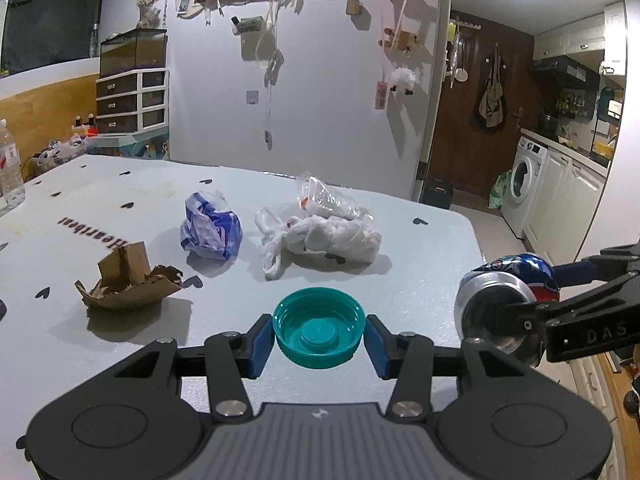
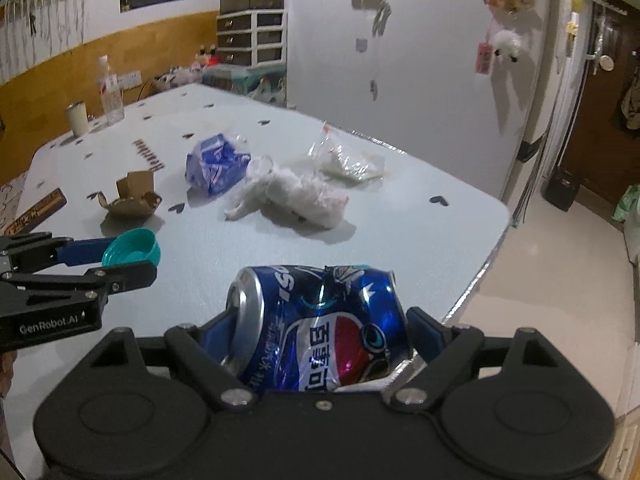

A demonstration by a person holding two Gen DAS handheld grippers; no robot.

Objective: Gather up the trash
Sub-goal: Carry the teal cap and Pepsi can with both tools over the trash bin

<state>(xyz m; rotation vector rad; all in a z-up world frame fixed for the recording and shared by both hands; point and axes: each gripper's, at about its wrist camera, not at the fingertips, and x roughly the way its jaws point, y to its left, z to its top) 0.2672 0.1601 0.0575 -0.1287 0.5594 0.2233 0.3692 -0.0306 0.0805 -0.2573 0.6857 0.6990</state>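
My left gripper [image 1: 319,334] is shut on a teal bottle cap [image 1: 320,320], its blue pads pressing the rim from both sides, held above the grey table [image 1: 400,280]. My right gripper [image 2: 320,328] is shut on a crushed blue soda can [image 2: 316,320] lying sideways between its fingers. The can [image 1: 504,300] also shows at the right of the left wrist view. On the table beyond lie torn brown cardboard [image 1: 128,284], a crumpled blue-and-white bag [image 1: 210,228], a white plastic bag [image 1: 320,236] and a clear wrapper [image 1: 324,196].
A water bottle [image 2: 110,92] and a pale cup [image 2: 77,119] stand at the table's far left, and a dark flat item [image 2: 36,210] lies near the left edge. The table's right edge [image 2: 480,272] drops to a tiled floor. A washing machine [image 1: 524,184] stands far right.
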